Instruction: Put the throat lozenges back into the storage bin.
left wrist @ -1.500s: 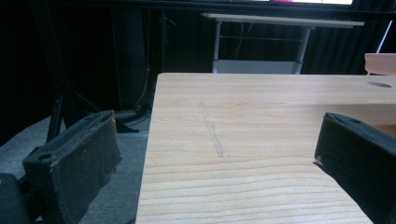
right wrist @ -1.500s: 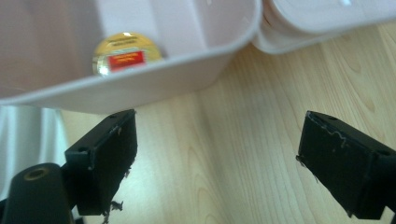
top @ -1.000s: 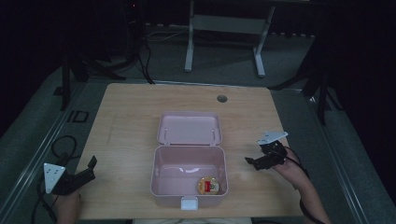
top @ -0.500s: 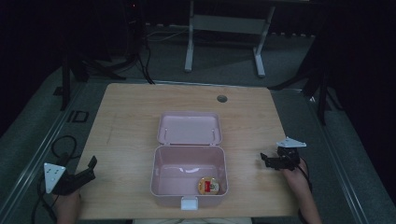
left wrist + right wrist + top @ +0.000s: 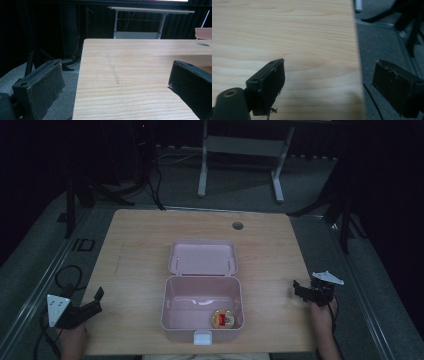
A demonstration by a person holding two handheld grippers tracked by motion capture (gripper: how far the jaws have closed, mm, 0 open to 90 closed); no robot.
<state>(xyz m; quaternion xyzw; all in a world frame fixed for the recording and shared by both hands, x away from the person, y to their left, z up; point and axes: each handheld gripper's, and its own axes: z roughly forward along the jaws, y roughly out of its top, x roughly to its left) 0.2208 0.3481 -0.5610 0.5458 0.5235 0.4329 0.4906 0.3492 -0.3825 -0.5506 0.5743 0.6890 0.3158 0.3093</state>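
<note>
Compared with one second ago, my right gripper (image 5: 303, 291) has moved away from the box (image 5: 202, 310): it was close to the right wall of the box, and now it sits at the right edge of the table (image 5: 135, 245), well apart from the box. The left gripper (image 5: 92, 301) has not changed its place — it stays at the near left corner of the table. The pink box also stays where it was, in the near middle of the table, with its lid (image 5: 202, 257) open and lying back flat behind it. Inside, near the front right corner, I see a small round thing (image 5: 223, 319) with red and yellow on it; I cannot tell what it is. In the left gripper view the jaws stand wide apart with nothing between them, one jaw over the floor beside the table's left edge, the other over the wood. In the right gripper view the jaws are also wide and empty, and the table's right edge runs between them — one jaw over the wood, one over the grey floor (image 5: 382, 42). On both sides of the box the wood is bare. Toward the far edge there is a small round hole (image 5: 238, 226) in the tabletop.
</note>
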